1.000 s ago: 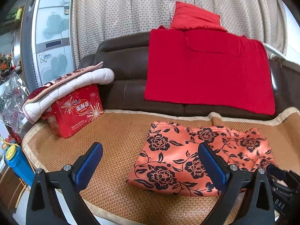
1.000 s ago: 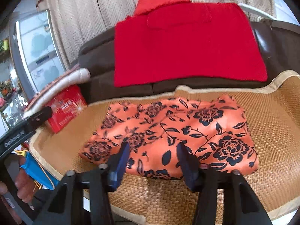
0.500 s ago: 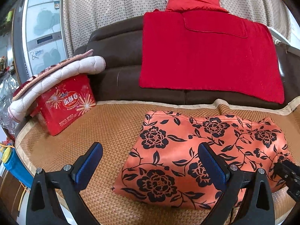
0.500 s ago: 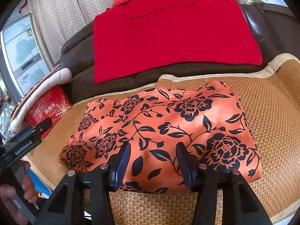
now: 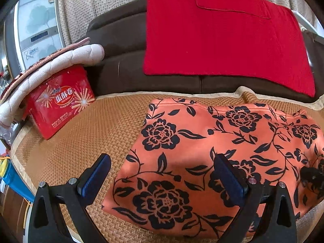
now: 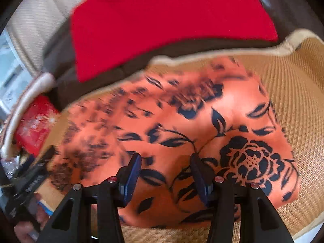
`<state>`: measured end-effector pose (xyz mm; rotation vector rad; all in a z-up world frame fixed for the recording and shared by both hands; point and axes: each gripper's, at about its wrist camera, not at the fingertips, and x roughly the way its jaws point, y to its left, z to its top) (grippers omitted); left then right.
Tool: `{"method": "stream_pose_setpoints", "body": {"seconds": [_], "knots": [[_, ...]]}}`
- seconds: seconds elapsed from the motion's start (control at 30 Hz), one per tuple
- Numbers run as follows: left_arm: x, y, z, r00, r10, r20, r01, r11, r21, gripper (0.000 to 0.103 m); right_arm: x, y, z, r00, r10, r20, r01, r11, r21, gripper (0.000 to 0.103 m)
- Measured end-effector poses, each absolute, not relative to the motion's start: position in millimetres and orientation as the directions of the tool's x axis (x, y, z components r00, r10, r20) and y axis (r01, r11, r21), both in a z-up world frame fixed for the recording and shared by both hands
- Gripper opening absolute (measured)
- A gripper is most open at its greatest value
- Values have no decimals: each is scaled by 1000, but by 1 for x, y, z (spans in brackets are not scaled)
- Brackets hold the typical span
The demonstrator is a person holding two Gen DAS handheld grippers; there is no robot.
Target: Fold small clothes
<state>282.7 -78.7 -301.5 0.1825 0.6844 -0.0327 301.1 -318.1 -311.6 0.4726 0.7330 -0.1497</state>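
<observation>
An orange cloth with black flowers (image 5: 212,154) lies folded flat on the woven mat (image 5: 105,129). My left gripper (image 5: 162,174) is open wide over the cloth's near left corner, its left finger above the mat and its right finger above the cloth. In the right wrist view the same cloth (image 6: 182,133) fills the middle, blurred on the left. My right gripper (image 6: 165,173) is open and empty just above the cloth's near edge. The left gripper's body (image 6: 30,184) shows at the left edge of that view.
A red tin box (image 5: 58,103) with a quilted pad (image 5: 54,64) on it stands at the mat's left. A brown sofa back (image 5: 121,56) with a red blanket (image 5: 222,36) rises behind. A blue container (image 5: 12,180) sits past the left edge.
Both grippers have moved forward and down toward the orange cloth, which looms larger. The right wrist view is now blurred by motion. Both stay open.
</observation>
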Motion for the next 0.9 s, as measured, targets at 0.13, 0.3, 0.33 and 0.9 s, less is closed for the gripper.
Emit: {"method": "stream_pose_setpoints", "body": {"seconds": [0.13, 0.3, 0.33, 0.9], "knots": [[282, -77, -300, 789, 35, -613, 89, 981, 171, 101, 305, -317, -310, 746, 29, -665, 288, 887, 362, 59], [280, -72, -296, 797, 31, -603, 81, 984, 158, 101, 293, -306, -295, 801, -9, -599, 268, 900, 344, 59], [279, -72, -295, 799, 32, -600, 80, 984, 159, 101, 291, -304, -291, 813, -23, -582, 265, 904, 335, 59], [276, -59, -288, 803, 3, -597, 73, 992, 103, 101, 291, -266, -284, 839, 19, -544, 174, 938, 301, 59]]}}
